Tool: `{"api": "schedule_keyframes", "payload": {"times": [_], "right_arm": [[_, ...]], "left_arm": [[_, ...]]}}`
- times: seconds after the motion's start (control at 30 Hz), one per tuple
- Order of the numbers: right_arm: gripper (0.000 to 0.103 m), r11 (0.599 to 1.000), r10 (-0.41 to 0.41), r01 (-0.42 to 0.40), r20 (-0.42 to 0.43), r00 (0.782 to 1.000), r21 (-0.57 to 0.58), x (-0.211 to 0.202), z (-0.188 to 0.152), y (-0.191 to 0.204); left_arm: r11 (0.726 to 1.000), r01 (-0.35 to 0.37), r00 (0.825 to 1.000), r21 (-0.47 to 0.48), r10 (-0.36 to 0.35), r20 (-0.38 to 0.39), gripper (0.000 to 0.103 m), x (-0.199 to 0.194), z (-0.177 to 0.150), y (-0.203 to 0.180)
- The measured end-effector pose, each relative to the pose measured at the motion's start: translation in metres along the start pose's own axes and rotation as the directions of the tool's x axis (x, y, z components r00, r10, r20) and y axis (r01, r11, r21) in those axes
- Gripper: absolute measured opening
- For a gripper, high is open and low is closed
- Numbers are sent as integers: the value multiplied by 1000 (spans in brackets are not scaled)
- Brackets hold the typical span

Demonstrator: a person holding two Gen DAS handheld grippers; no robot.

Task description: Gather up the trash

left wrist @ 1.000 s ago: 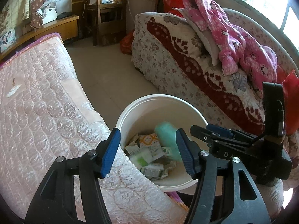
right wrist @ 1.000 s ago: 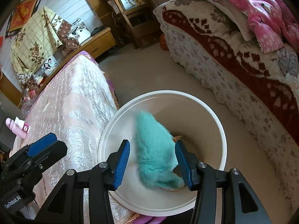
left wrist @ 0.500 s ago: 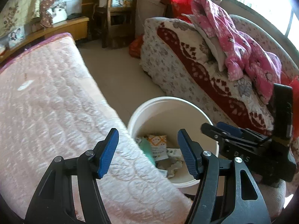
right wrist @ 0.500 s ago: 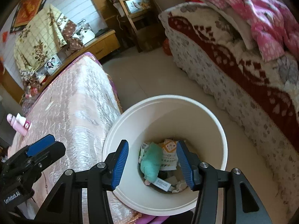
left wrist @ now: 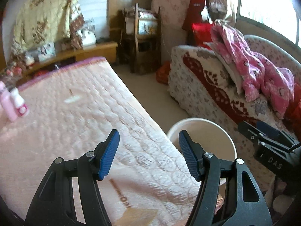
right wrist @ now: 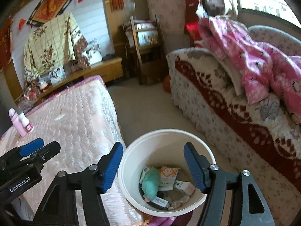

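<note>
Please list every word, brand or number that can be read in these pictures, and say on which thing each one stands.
"GenRobot.AI": on the left gripper body, right wrist view.
"DAS": on the right gripper body, left wrist view; partly cut off.
Print on the cartons in the white bin: too small to read.
Gold print on the pink mattress: blurred.

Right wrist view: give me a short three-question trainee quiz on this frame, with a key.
1. True or false: the right gripper is holding the teal fuzzy item.
2. Where does the teal fuzzy item lie? A) on the pink quilted mattress B) in the white bucket C) on the floor
3. Fill in: the two small bottles stand on the ____.

Key: 1 false, its jaws are open and empty. 2 B, among cartons and paper. 3 pink quilted mattress, at its left edge.
</note>
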State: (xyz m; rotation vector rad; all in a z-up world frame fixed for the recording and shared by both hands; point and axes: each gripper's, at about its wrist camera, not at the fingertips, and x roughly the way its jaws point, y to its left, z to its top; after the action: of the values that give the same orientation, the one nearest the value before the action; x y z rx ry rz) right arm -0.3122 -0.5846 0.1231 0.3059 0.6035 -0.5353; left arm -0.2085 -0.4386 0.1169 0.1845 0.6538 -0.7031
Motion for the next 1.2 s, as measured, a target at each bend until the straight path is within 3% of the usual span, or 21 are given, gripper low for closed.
{"api": "schedule_keyframes", "payload": {"times": [0.1, 0.47, 0.63, 1.2], "right_arm": [[74, 1000, -7, 7, 37, 999, 7, -16, -1, 9], [79, 1000, 13, -12, 103, 995, -14, -54, -2, 36], [83, 1000, 24, -21, 135, 991, -18, -67, 0, 43], [85, 997, -51, 61, 202, 978, -44, -86, 2, 47]], "left_arm": [[1000, -12, 999, 12, 11, 40, 64, -19, -1, 4], [1000, -16, 989, -14, 18, 148, 64, -66, -3, 22], [999, -10, 986, -33, 15, 168, 64, -76, -2, 29], [1000, -11, 985, -12, 13, 174, 64, -83, -2, 22]]}}
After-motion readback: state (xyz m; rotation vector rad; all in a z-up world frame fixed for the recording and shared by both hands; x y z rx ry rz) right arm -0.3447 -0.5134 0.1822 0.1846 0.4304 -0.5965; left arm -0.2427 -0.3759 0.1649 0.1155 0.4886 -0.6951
